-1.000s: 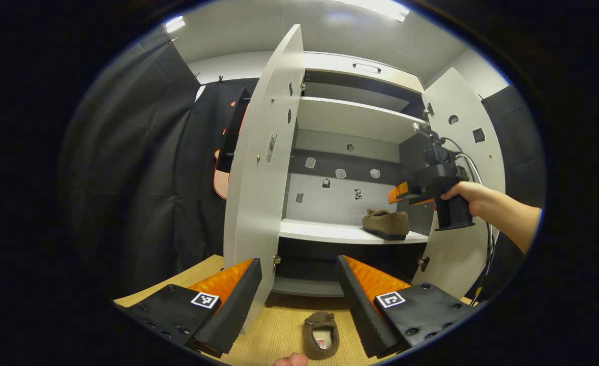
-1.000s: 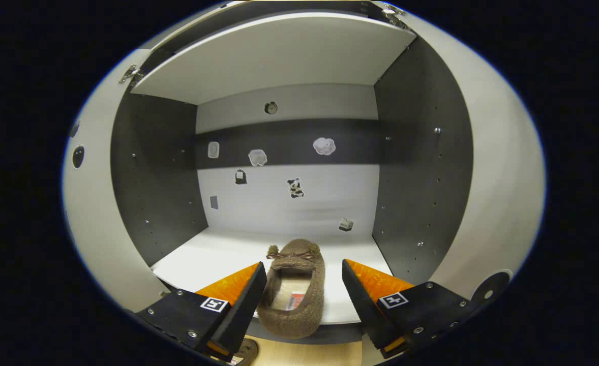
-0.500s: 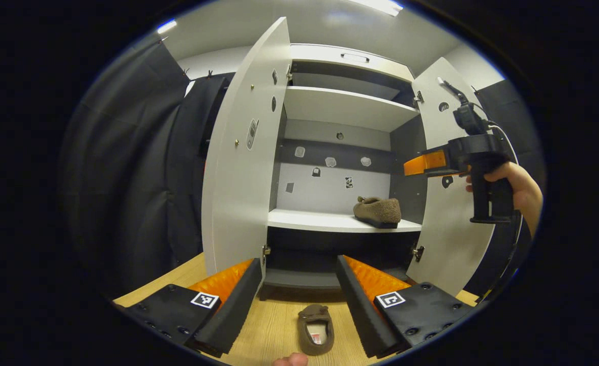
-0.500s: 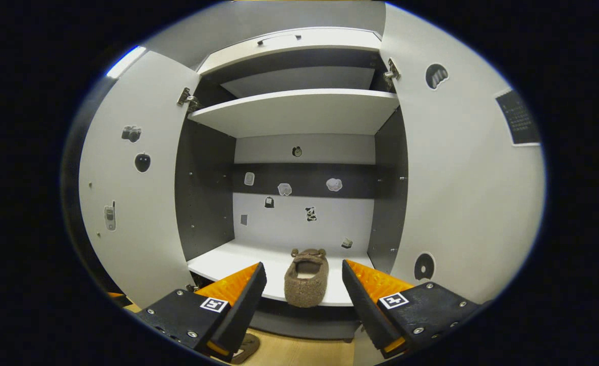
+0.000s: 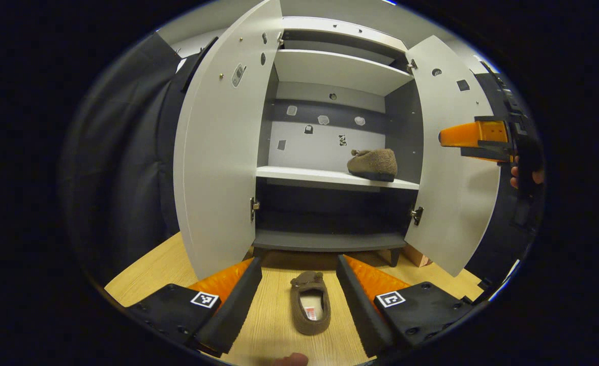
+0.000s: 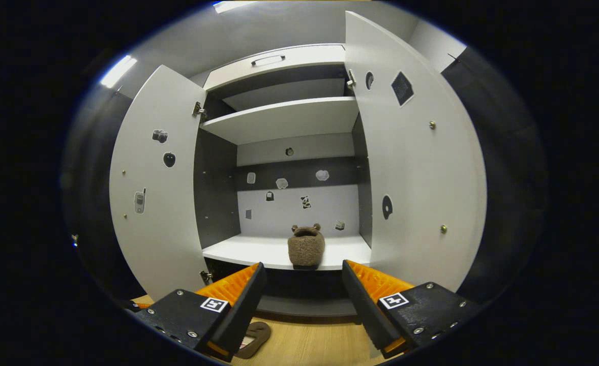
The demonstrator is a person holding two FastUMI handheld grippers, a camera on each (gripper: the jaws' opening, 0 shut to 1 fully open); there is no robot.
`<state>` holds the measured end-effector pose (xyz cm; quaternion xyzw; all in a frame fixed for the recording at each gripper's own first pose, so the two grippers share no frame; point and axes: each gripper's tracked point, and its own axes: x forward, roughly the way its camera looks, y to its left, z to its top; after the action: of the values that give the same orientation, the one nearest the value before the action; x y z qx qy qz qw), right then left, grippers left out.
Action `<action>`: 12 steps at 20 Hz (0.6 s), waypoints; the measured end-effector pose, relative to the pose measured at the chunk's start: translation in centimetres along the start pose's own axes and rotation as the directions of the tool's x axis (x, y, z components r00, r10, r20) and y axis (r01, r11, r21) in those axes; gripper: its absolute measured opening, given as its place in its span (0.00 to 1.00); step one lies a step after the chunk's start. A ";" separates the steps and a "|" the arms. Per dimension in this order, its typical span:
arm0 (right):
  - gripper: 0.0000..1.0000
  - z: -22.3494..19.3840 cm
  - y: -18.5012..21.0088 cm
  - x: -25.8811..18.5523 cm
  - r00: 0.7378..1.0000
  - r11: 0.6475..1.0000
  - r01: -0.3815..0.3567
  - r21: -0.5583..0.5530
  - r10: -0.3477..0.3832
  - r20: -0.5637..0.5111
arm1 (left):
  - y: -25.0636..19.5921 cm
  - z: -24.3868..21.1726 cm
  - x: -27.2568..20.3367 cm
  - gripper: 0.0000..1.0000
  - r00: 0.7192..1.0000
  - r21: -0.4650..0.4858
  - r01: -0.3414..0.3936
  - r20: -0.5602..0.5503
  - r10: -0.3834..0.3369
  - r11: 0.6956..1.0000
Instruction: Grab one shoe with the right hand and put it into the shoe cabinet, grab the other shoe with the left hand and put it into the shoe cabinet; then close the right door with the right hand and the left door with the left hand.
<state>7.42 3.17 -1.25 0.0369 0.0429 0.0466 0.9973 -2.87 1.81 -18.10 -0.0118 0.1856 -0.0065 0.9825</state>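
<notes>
with one shoe (image 5: 372, 164) already on the shoe cabinet (image 5: 340, 71)'s middle shelf, the right claw (image 6: 303, 297) hangs wide and empty before it, while the left claw (image 5: 299, 295), also wide, frames the other shoe (image 5: 309, 309) on the floor below the cabinet, likely to grab it.

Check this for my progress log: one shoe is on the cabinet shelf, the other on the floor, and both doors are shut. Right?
Not quite: both doors, left door and right door, stand open in the left gripper view. The shelf shoe and floor shoe are right.

Left claw (image 5: 299, 300) spread wide, empty, right claw (image 6: 303, 300) likewise
</notes>
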 end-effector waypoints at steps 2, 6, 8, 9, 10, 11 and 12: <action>0.92 -1.2 -1.3 -1.1 1.000 1.000 0.031 -0.001 -0.031 0.004 | 0.2 -1.2 0.3 0.96 1.000 0.015 -0.006 -0.026 0.007 1.000; 0.92 -1.8 -2.4 -3.0 0.998 0.999 0.049 0.016 -0.050 0.027 | 0.3 -3.7 1.6 0.97 0.994 0.006 0.016 -0.112 -0.015 1.000; 0.92 -2.0 -3.0 -3.9 0.997 0.998 0.066 0.008 -0.067 0.027 | 0.6 -5.7 2.8 0.96 0.984 0.001 0.020 -0.178 -0.019 1.000; 0.92 -2.2 -3.0 -4.1 0.997 0.998 0.068 0.012 -0.068 0.023 | 0.6 -7.1 3.6 0.97 0.974 -0.004 0.033 -0.225 -0.033 0.999; 0.92 -2.4 -2.9 -4.4 0.998 0.998 0.064 0.019 -0.065 0.016 | 0.5 -8.4 4.4 0.97 0.963 -0.015 0.052 -0.263 -0.054 0.999; 0.92 -2.6 -2.8 -4.7 0.998 0.998 0.059 0.023 -0.059 0.016 | 0.5 -9.8 5.4 0.97 0.950 -0.026 0.073 -0.301 -0.078 0.997; 0.92 -2.5 -3.0 -4.9 0.998 0.998 0.062 0.025 -0.063 0.018 | 0.3 -11.8 6.1 0.97 0.928 -0.029 0.100 -0.358 -0.104 0.995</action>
<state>2.62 -0.07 -3.61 0.0480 0.0353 0.0146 0.9981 -1.52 1.79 -31.36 -0.0249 0.3610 -0.0587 0.9304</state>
